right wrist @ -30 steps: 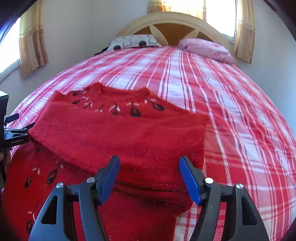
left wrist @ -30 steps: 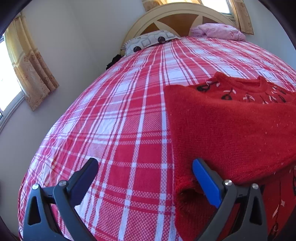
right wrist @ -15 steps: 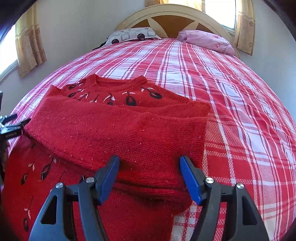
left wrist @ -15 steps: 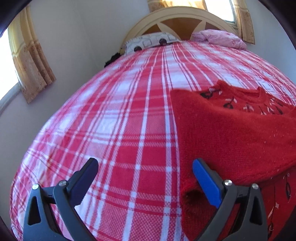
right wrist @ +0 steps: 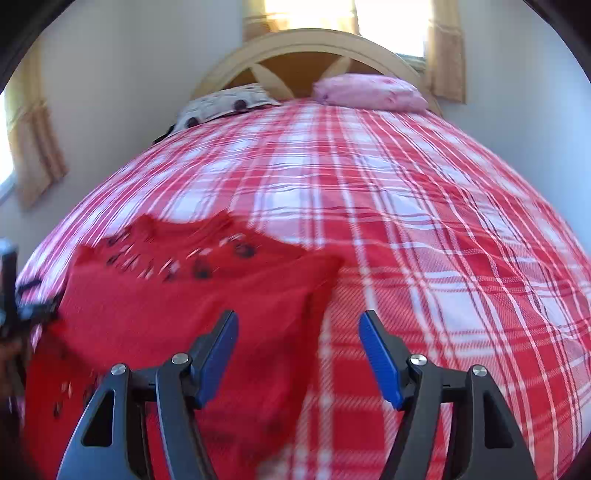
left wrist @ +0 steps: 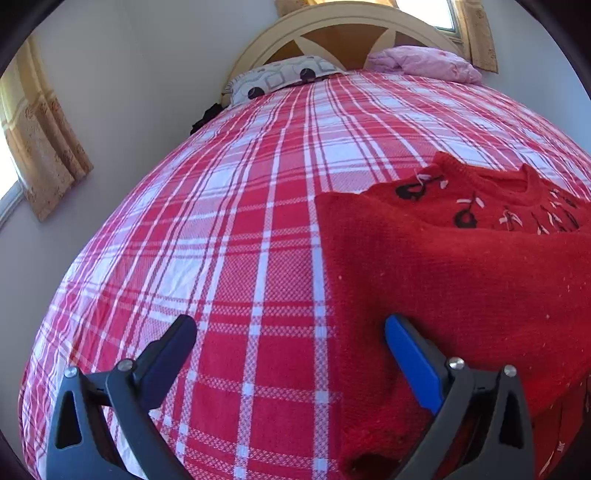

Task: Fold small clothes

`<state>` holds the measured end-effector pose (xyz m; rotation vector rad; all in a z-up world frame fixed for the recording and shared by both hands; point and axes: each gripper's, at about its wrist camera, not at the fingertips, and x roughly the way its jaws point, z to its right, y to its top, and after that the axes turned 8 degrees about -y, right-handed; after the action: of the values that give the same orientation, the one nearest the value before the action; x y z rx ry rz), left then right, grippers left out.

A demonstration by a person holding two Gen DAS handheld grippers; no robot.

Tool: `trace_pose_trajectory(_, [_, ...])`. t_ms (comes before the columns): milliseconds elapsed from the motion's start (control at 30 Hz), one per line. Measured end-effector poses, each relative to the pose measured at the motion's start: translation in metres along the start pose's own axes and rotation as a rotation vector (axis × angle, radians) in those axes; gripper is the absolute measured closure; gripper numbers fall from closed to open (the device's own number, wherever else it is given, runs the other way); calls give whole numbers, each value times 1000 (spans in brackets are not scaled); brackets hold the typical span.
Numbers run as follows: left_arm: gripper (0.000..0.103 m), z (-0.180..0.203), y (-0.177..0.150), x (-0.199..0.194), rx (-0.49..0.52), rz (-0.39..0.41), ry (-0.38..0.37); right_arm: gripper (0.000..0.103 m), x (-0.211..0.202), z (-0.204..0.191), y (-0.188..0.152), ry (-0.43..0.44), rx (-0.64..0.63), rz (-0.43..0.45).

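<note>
A small red knitted sweater (left wrist: 461,280) with black and white embroidery near its collar lies on the bed, its lower part folded up over the chest. My left gripper (left wrist: 291,343) is open and empty at the sweater's left edge, its right finger over the red knit. In the right wrist view the sweater (right wrist: 192,306) is blurred and sits at the left. My right gripper (right wrist: 297,341) is open and empty over the sweater's right edge, its right finger over the bedspread. The left gripper (right wrist: 14,306) shows at the far left edge there.
A red and white plaid bedspread (left wrist: 229,229) covers the bed. A patterned pillow (left wrist: 280,77) and a pink pillow (left wrist: 424,62) lie by the arched headboard (left wrist: 332,26). Curtained windows are on the left wall and behind the headboard.
My right gripper has swung right and lifted back, so the sweater now sits left of its fingers, blurred by motion. My left gripper has drawn back slightly. Both stay open.
</note>
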<state>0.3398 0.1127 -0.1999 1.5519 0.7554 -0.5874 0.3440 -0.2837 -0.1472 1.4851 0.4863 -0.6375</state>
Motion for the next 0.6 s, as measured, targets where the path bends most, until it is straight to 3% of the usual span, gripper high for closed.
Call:
trace_pose_trajectory(67, [0, -4, -1, 1, -24, -2, -6, 35, 22, 2, 15, -2, 5, -51])
trace_pose_trajectory(233, [0, -8, -4, 3, -49, -3, -37, 35, 76, 11, 29, -171, -29, -169])
trace_pose_trajectory(367, [0, -11, -4, 1, -66, -7, -62, 35, 79, 29, 27, -126, 62, -176])
trace_pose_trajectory(467, [0, -18, -10, -20, -76, 9, -72, 35, 52, 30, 21, -112, 77, -116])
trace_pose_trajectory(600, [0, -19, -34, -58, -42, 52, -118, 35, -7, 10, 3, 43, 35, -16])
